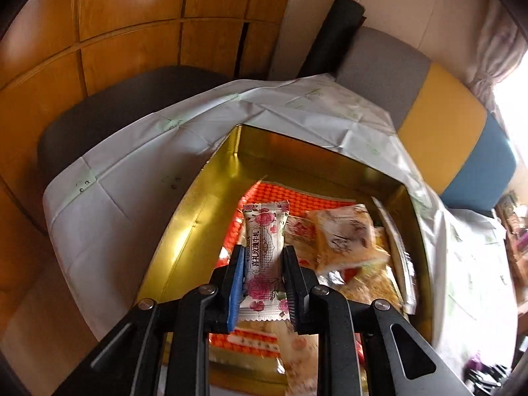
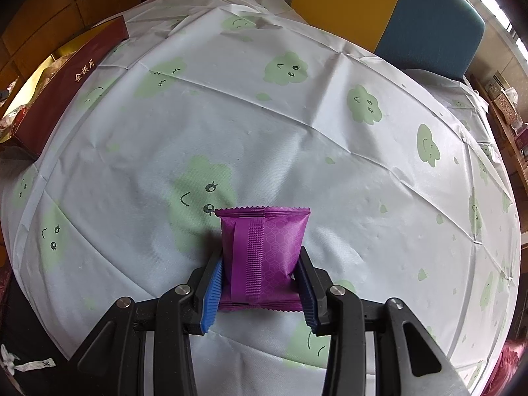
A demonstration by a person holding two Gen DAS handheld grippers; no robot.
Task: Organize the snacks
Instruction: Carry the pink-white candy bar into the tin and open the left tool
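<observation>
In the left wrist view my left gripper (image 1: 262, 257) is shut on a white snack packet with pink roses (image 1: 264, 247) and holds it above the open gold tin (image 1: 184, 231). Several wrapped snacks (image 1: 346, 237) lie inside the tin on an orange liner. In the right wrist view my right gripper (image 2: 260, 274) is shut on a purple snack packet (image 2: 264, 247), held just over the white tablecloth with green clouds (image 2: 297, 138). The tin shows at the far left of that view as a dark red box (image 2: 66, 92).
A grey chair (image 1: 115, 112) stands behind the table on the left. A bench with grey, yellow and blue cushions (image 1: 442, 125) runs along the far right side. A black roll (image 1: 330, 33) leans on the wall. Shelves with boxes (image 2: 508, 112) stand at the right.
</observation>
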